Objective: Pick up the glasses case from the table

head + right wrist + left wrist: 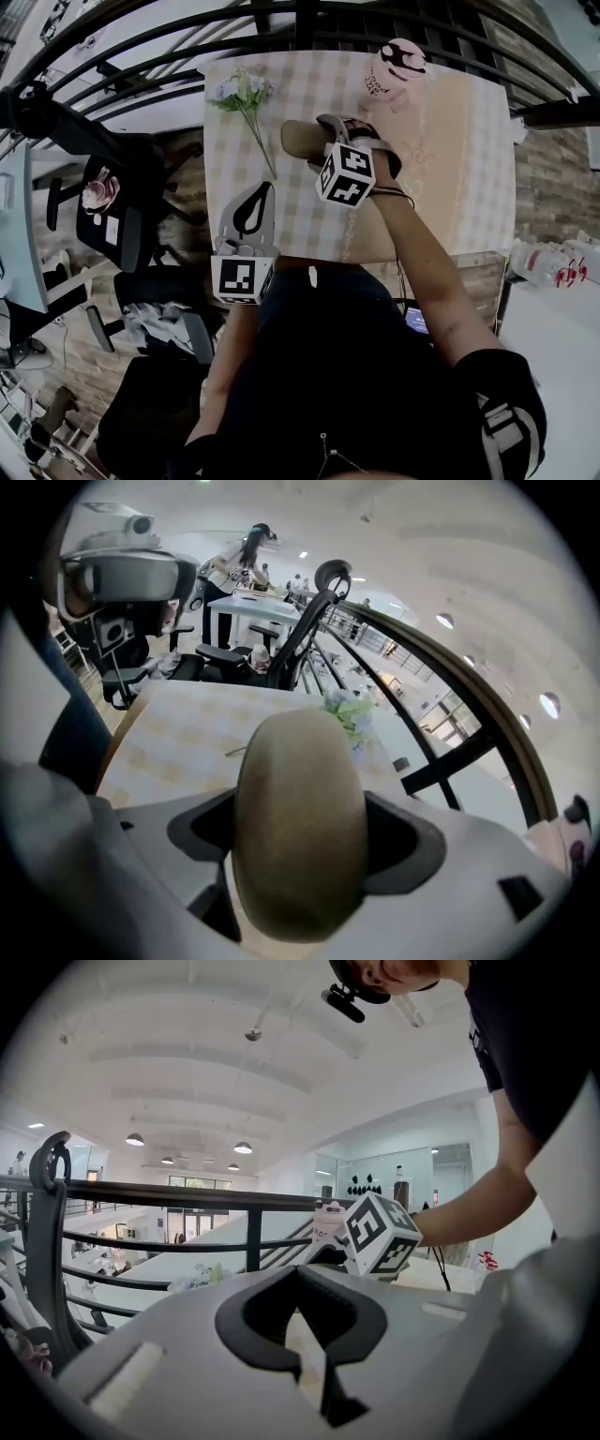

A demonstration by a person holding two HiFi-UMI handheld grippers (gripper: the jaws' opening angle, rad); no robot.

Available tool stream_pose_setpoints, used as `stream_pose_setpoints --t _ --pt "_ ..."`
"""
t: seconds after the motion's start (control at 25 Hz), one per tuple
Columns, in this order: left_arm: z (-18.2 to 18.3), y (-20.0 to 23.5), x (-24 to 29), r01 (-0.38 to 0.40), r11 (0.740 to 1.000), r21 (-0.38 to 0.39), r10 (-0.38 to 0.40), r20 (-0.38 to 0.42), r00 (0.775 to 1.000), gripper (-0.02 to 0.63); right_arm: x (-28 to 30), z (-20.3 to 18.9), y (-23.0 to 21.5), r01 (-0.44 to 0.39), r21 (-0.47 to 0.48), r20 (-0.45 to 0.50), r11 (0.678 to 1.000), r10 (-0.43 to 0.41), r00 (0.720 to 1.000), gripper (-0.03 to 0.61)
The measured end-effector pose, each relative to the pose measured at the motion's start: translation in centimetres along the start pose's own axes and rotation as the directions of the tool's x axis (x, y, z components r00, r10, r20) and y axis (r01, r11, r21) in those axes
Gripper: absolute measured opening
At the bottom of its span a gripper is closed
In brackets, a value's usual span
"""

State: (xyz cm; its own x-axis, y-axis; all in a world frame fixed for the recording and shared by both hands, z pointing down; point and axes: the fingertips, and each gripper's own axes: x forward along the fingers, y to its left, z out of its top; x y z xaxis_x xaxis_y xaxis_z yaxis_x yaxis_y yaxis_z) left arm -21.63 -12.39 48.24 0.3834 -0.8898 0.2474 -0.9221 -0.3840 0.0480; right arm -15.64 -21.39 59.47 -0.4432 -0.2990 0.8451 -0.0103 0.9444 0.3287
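The glasses case (302, 141) is a tan oval shell held over the back middle of the checked table (450, 187). My right gripper (323, 142) is shut on it, with its marker cube just behind. In the right gripper view the case (300, 827) fills the space between the two jaws of that gripper (300, 794) and hides their tips. My left gripper (261, 192) hovers at the table's front left, shut with nothing in it. In its own view the left gripper (297, 1274) is tilted up towards the railing, jaws closed.
A bunch of pale flowers (244, 94) lies at the table's back left, also visible past the case (347, 710). A pink bottle (398, 70) stands at the back right. A black railing (281, 19) runs behind the table. Office chairs (112, 216) stand to the left.
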Motion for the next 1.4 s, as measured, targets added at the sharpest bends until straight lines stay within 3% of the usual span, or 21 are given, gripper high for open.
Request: stream_pose_setpoints --t 0.36,0.68,0.84,1.08,1.4 --pt "1.4 -0.8 -1.6 0.050 0.998 0.026 -0.051 0.050 0.997 0.011 -5.5 0.8 1.6 0.163 0.166 0.032 0.973 -0.170 0.985 0.379" --pt "2.8 -1.5 -3.1 0.074 0.996 0.042 -0.078 0.089 0.993 0.011 -10.6 1.7 1.9 0.321 0.263 0.065 0.910 -0.349 0.935 0.379" --pt "3.6 -1.5 -3.9 0.076 0.996 0.049 -0.082 0.112 0.990 0.011 -13.0 2.5 1.7 0.396 0.289 0.078 0.871 -0.434 0.898 0.379" --pt "5.5 -1.1 -5.3 0.069 0.996 0.064 -0.079 0.162 0.984 0.011 -17.0 4.4 0.8 0.511 0.339 0.126 0.790 -0.577 0.807 0.379" --pt "9.0 0.0 -6.1 0.018 0.998 0.057 -0.029 0.202 0.979 0.011 -21.4 7.4 -0.1 0.574 0.344 0.212 0.743 -0.657 0.723 0.378"
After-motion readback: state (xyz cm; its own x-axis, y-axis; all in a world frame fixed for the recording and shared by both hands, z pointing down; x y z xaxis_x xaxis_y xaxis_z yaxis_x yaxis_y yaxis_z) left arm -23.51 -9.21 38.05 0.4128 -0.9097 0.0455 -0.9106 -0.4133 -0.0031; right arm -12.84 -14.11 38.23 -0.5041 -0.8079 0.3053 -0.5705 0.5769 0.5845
